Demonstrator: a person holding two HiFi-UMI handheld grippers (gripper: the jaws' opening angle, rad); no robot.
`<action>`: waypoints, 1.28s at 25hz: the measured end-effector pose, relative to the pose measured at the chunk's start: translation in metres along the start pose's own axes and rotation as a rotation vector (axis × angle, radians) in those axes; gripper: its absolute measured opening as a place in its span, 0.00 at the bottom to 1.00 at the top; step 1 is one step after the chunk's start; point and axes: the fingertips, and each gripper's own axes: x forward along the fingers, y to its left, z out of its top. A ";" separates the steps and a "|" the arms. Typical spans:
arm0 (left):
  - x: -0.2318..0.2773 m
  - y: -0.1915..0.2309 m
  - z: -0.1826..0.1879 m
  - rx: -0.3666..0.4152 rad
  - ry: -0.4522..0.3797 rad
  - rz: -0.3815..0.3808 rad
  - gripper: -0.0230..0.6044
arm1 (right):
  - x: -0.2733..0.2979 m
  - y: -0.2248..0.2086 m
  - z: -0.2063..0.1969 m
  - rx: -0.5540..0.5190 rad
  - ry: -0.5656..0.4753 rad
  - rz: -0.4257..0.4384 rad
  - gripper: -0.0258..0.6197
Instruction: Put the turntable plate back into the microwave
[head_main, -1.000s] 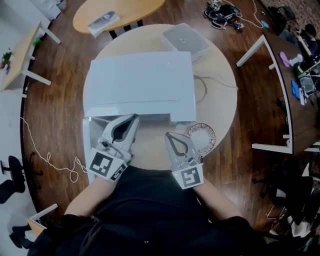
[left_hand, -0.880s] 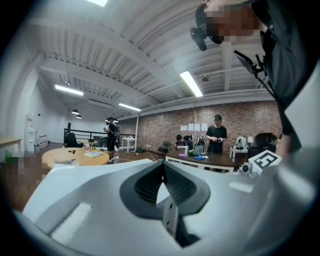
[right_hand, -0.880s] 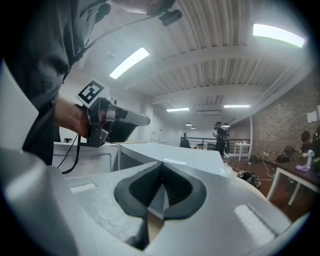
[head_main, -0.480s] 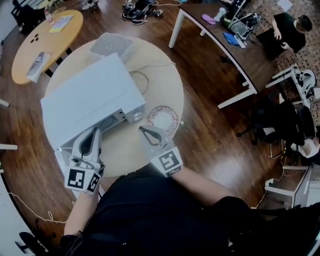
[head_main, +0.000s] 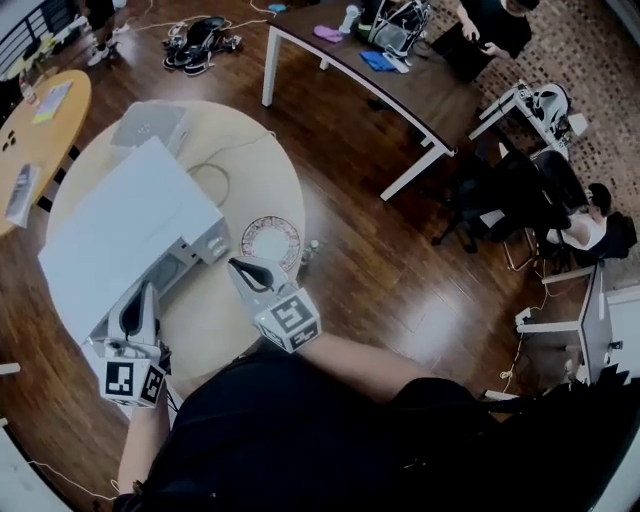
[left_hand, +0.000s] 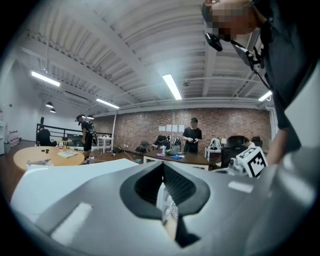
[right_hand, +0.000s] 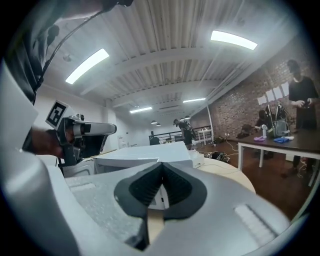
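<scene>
The patterned turntable plate (head_main: 270, 241) lies flat on the round beige table (head_main: 262, 175), just right of the white microwave (head_main: 125, 225). My right gripper (head_main: 232, 262) is shut and empty, its tips a short way in front of the plate's near rim. My left gripper (head_main: 150, 285) is shut and empty too, pointing at the microwave's front at its left end. In the right gripper view the shut jaws (right_hand: 161, 178) point at the microwave (right_hand: 150, 152), and the left gripper (right_hand: 80, 132) shows at the left. A bit of the plate (left_hand: 171, 209) shows under the shut jaws (left_hand: 162, 164) in the left gripper view.
A cable (head_main: 205, 180) and a small white box (head_main: 148, 125) lie on the table behind the microwave. A long dark desk (head_main: 380, 70) with people at it stands on the wooden floor to the right. An orange round table (head_main: 35, 130) is at the far left.
The head view has swung right, so microwave and plate now sit further left. The right gripper has rolled and shifted sideways, staying just short of the plate. Both grippers stay shut.
</scene>
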 end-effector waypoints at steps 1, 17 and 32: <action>0.005 0.000 -0.002 -0.006 0.003 -0.007 0.05 | -0.002 -0.006 -0.002 0.004 0.002 -0.016 0.04; 0.069 -0.050 -0.002 0.024 0.007 -0.174 0.05 | -0.058 -0.074 -0.012 0.104 -0.011 -0.201 0.04; 0.117 -0.114 -0.009 0.089 0.041 -0.376 0.05 | -0.123 -0.116 -0.027 0.236 -0.074 -0.402 0.04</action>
